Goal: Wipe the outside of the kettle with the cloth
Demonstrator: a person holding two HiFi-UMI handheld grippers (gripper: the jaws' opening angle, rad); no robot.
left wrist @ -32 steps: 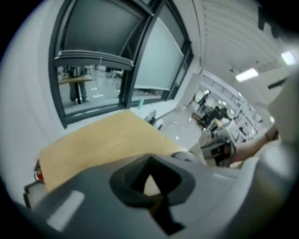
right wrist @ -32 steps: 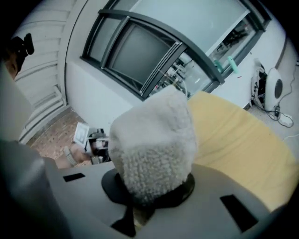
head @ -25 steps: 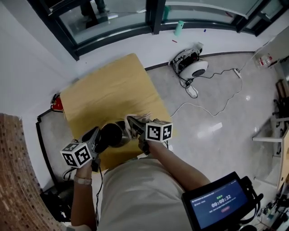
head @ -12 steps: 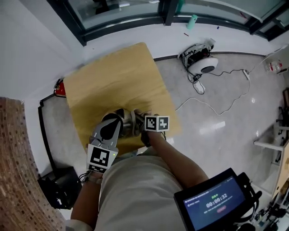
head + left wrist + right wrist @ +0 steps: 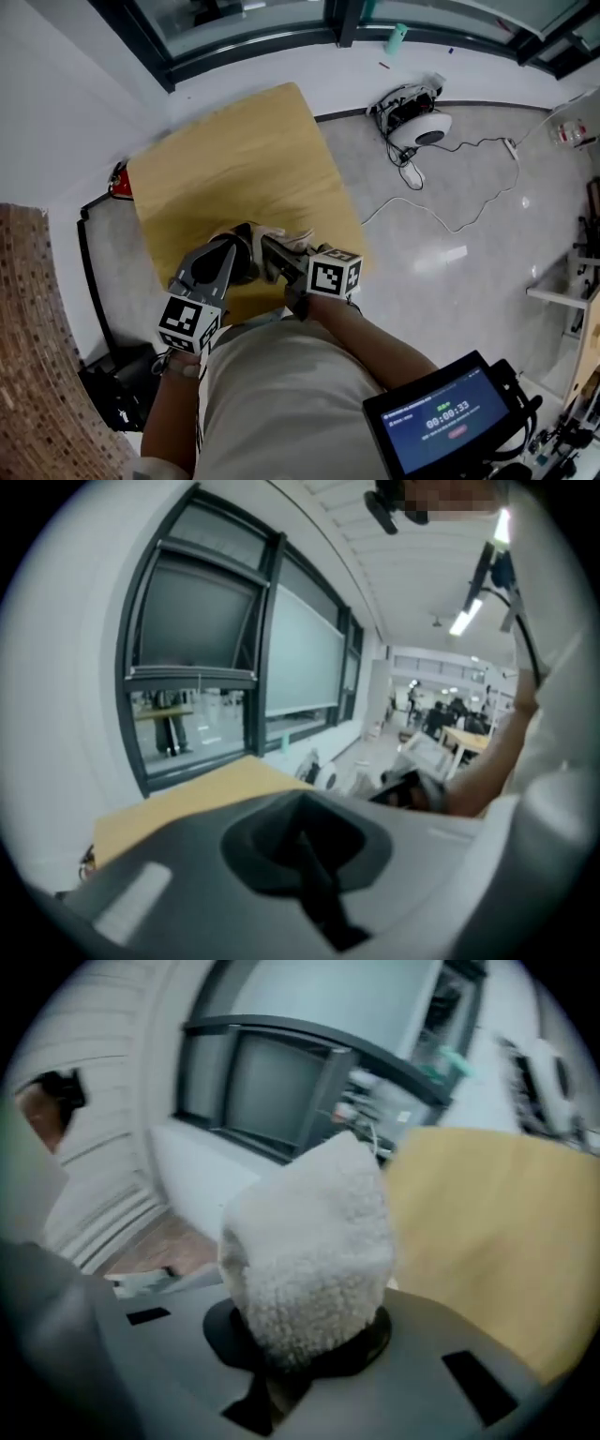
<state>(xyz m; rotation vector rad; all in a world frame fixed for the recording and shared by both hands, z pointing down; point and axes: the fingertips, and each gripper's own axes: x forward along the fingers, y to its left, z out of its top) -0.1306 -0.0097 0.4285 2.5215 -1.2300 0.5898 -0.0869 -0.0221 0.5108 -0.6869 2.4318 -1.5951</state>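
Observation:
The kettle (image 5: 249,266), dark and steel, stands near the front edge of the wooden table (image 5: 234,159). My left gripper (image 5: 228,251) lies over it from the near left, and most of the kettle is hidden beneath. In the left gripper view the left gripper (image 5: 305,846) shows jaws closed on a dark part, with the kettle body out of sight below. A fluffy white cloth (image 5: 309,1251) sticks out of my right gripper (image 5: 305,1344), which is shut on it. In the head view the right gripper (image 5: 272,248) presses the cloth (image 5: 283,242) against the kettle's right side.
A round white device (image 5: 419,124) with trailing cables lies on the floor right of the table. A red object (image 5: 116,184) sits by the table's left edge, a black box (image 5: 112,394) at lower left. A screen (image 5: 441,424) is at bottom right.
My left gripper swung from the kettle's lower left up over its top. The right gripper with the cloth stayed at the kettle's right side, shifting slightly.

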